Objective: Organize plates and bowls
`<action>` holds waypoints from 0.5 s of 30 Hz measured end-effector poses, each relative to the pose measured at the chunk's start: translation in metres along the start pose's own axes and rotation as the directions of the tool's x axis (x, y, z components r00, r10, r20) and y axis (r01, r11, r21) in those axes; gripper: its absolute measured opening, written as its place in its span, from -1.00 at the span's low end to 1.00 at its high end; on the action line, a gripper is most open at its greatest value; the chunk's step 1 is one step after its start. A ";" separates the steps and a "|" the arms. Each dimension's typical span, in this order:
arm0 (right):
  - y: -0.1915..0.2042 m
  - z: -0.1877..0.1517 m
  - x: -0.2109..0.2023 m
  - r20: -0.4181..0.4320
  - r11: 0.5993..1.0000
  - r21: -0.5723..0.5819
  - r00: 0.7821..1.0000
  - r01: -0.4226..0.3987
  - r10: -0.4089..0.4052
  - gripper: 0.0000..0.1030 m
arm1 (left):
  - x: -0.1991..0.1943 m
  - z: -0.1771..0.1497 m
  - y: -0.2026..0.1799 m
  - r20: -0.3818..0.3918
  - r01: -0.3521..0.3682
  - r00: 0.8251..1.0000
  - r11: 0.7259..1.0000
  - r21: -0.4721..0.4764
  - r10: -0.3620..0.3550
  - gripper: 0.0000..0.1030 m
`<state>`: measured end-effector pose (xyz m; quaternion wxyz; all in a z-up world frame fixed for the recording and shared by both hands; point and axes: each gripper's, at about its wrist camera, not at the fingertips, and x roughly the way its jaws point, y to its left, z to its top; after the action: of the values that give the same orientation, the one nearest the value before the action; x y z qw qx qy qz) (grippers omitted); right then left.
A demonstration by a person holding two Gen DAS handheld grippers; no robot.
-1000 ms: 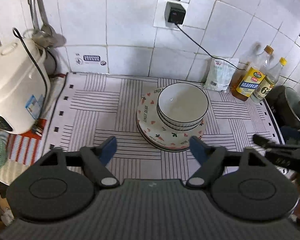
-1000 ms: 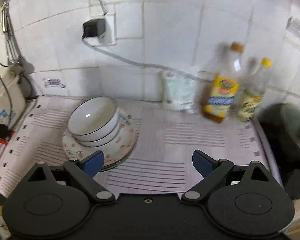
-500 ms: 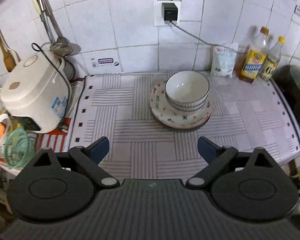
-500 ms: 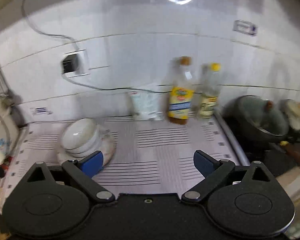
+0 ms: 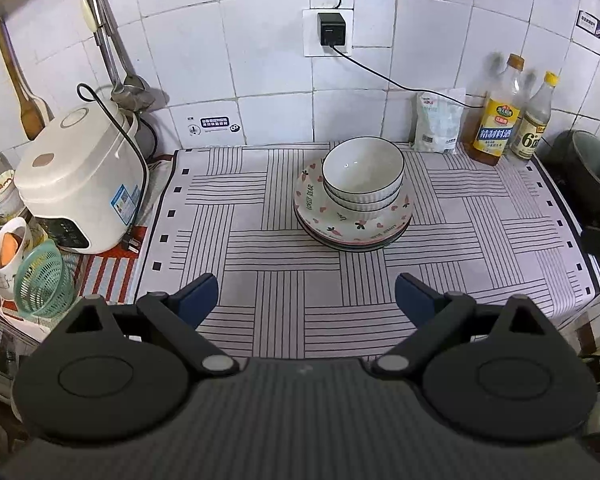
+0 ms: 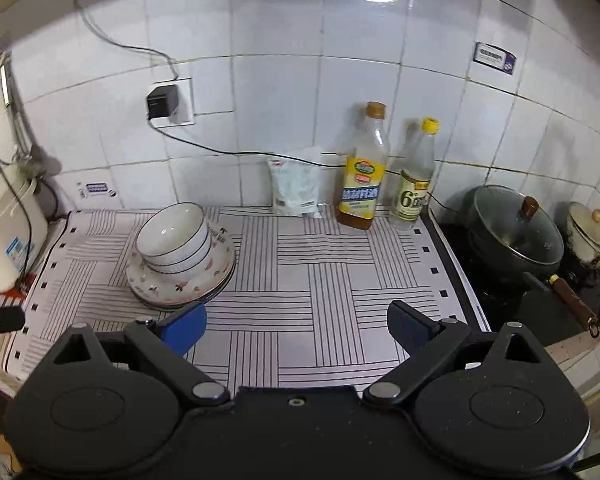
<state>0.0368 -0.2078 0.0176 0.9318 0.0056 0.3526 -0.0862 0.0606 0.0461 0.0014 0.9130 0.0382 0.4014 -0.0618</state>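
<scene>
Left wrist view: my left gripper (image 5: 306, 294) has released fingers, holding nothing; bowls (image 5: 363, 176) nest on plates (image 5: 352, 228) at twelve o'clock, stacked compactly on the surface (image 5: 260, 264).
Right wrist view: my right gripper (image 6: 296, 326) likewise spread, empty; stack at ten o'clock.

Both wrist views downward, sharing dish stack (image 5: 354, 196)

"LOVELY DEAR" runs along the top plate (image 5: 315, 200) rim; the clear bottle (image 5: 534, 124) label shows "6"
</scene>
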 end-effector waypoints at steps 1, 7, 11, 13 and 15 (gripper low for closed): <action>0.002 -0.002 -0.001 0.010 1.000 -0.003 1.000 0.000 0.000 0.91 | 0.000 -0.001 -0.001 0.003 -0.002 1.000 1.000 -0.002 0.002 0.86; 0.007 -0.015 0.000 0.051 1.000 0.023 0.999 -0.001 0.000 0.91 | 0.001 -0.009 -0.002 0.021 0.008 1.000 1.000 -0.013 -0.008 0.86; 0.004 -0.022 0.002 0.052 0.999 0.040 0.999 -0.008 0.006 0.91 | 0.004 -0.016 -0.002 0.049 -0.006 0.999 1.000 -0.026 0.007 0.86; 0.003 -0.026 0.004 0.054 0.999 0.037 0.999 -0.009 0.007 0.91 | 0.008 -0.020 -0.003 0.052 -0.012 0.999 0.999 -0.030 0.014 0.86; 0.004 -0.030 0.005 0.055 1.000 0.026 0.998 -0.005 0.004 0.91 | 0.012 -0.023 -0.003 0.054 -0.017 0.998 0.999 -0.035 0.019 0.86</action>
<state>0.0218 -0.2030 -0.0082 0.9411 0.0164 0.3257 -0.0890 0.0510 0.0451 -0.0232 0.9247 0.0243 0.3770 -0.0475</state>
